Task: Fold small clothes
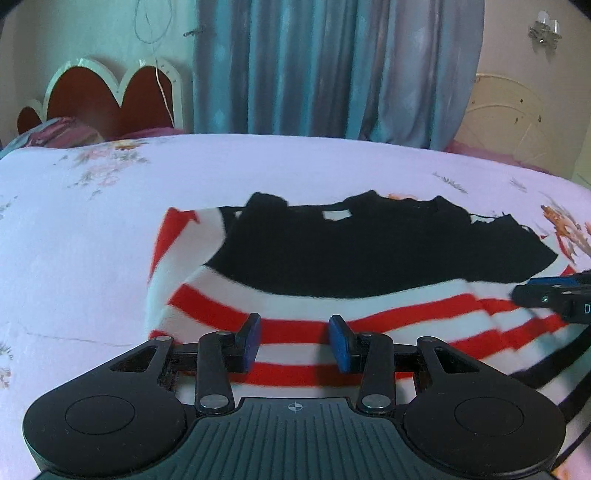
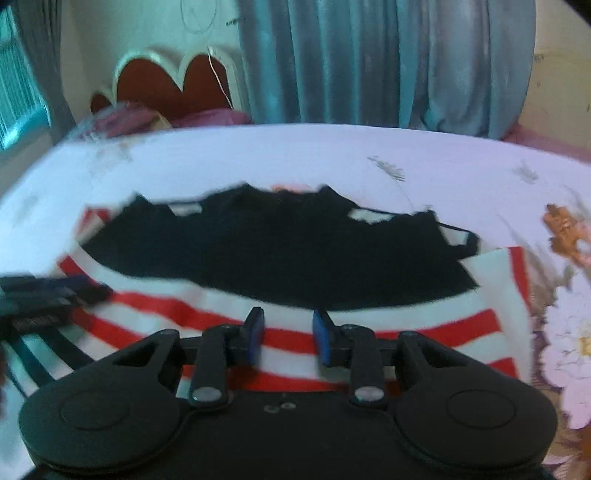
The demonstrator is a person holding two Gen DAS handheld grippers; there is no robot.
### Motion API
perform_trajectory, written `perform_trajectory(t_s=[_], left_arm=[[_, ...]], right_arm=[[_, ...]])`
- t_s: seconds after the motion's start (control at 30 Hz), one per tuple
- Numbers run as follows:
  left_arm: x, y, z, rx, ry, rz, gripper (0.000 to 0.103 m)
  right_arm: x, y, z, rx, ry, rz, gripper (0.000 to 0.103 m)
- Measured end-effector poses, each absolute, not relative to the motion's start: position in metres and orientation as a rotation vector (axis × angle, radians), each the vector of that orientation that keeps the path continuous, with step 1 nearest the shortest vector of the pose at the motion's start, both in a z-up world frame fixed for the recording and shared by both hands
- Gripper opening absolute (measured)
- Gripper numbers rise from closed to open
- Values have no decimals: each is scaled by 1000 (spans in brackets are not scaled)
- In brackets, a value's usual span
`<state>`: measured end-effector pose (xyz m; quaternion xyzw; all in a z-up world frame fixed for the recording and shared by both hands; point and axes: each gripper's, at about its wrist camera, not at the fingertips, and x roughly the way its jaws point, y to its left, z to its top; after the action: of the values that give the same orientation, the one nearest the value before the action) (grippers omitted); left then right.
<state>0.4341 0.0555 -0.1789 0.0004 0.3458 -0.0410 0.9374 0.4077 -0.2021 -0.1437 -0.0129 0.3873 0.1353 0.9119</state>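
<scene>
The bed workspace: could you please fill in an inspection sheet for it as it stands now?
Surface: bed with floral sheet, lightly creased.
Job's things: one striped garment, red and white with a black panel, lying spread on the sheet.
Clutter: nothing seen.
Grippers: left hand-held gripper open above the stripes; right hand-held gripper open, nothing between its pads.
Cables: a thin cord hangs by the headboard.
Surroundings: blue curtain, wall lamp.

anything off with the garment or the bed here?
Nothing spilled or visibly damaged. The red-and-white striped garment with a black upper panel lies on the floral bedsheet, its left edge doubled over and uneven. Both the left gripper and right gripper are open, holding nothing.
</scene>
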Motion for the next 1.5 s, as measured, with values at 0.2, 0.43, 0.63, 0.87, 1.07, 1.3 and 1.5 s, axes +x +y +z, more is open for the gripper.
perform_trajectory(t_s=[0.2,0.43,0.63,0.87,1.07,1.3,1.5], left_arm=[[428,63,-178,0,715,-65,40],[410,58,-160,-57,716,-46,40],[403,30,-158,-67,751,-101,40],[403,25,-171,-51,784,-85,44],[402,27,-172,-44,786,-93,45],[402,27,-172,-33,784,-94,47],[402,28,-172,-28,784,-97,49]], right_arm=[[405,-231,-148,-23,789,203,29],[380,-232,-133,48,783,224,34],[364,-194,-132,37,795,318,34],[358,-190,-142,-23,801,298,34],[355,-206,-144,-12,794,277,35],[347,-216,-147,-29,776,261,35],[346,-212,-143,-35,784,241,37]])
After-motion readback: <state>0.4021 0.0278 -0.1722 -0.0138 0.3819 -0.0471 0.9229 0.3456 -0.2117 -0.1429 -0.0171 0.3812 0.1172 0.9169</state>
